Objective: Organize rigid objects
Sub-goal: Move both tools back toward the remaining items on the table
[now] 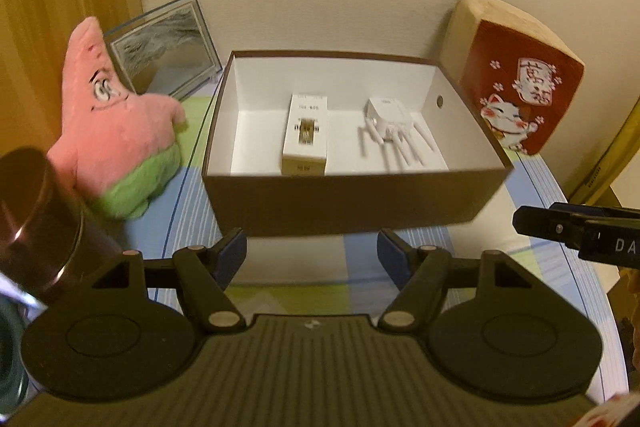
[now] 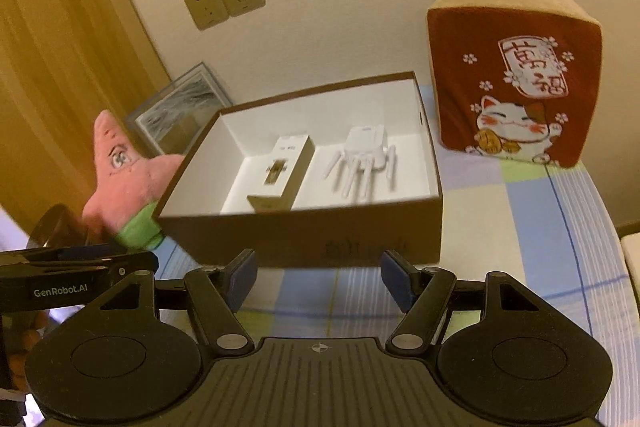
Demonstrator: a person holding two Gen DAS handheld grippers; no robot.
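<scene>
A brown cardboard box (image 1: pixel 352 203) (image 2: pixel 304 235) with a white inside stands open on the table. In it lie a small white carton (image 1: pixel 306 135) (image 2: pixel 280 173) on the left and a white router with thin antennas (image 1: pixel 390 131) (image 2: pixel 364 155) on the right. My left gripper (image 1: pixel 312 253) hangs open just short of the box's near wall, nothing between its fingers. My right gripper (image 2: pixel 318 277) is open too, also before the near wall and empty. Each gripper's body shows at the edge of the other's view.
A pink and green star plush (image 1: pixel 116 131) (image 2: pixel 124 179) leans left of the box. A red cat cushion (image 1: pixel 516 75) (image 2: pixel 512 75) stands at the right. A framed picture (image 1: pixel 164 47) rests against the wall. A dark cylinder (image 1: pixel 36 215) is near left. A checked cloth (image 2: pixel 540 235) covers the table.
</scene>
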